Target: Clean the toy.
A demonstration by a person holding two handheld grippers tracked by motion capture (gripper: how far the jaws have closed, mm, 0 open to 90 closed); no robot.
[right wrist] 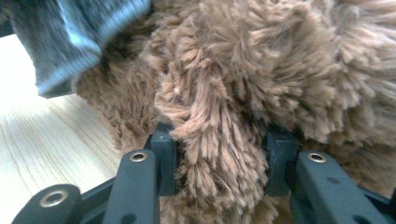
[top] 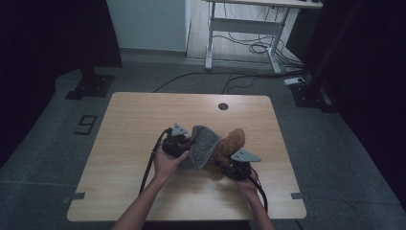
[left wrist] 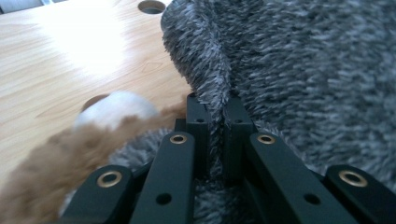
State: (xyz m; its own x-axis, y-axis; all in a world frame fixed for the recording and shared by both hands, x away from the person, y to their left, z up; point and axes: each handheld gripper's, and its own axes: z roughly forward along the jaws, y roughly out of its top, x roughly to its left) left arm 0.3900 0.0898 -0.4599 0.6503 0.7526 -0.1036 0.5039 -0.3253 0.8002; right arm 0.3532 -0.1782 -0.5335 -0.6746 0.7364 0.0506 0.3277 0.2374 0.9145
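The grey fleece cloth point(top: 202, 146) is pinched in a fold by the clenched left tool point(top: 184, 143); the brown plush toy point(top: 231, 142) is grasped by the right tool point(top: 229, 167). Both lie mid-surface point(top: 139, 120) — cloth left of the toy, draped partly over it, nearer the left hand.

Left hand-held gripper point(top: 187, 143) clamped, right hand-held gripper point(top: 225, 166) gripping.

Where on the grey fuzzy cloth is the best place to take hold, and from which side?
Grip the grey fuzzy cloth at its edge nearest the person's left, coming in level from that side. There the fabric gathers into a thin fold that fits between narrow jaws; the left claw is already shut on it. The brown plush toy likely crowds the other side.
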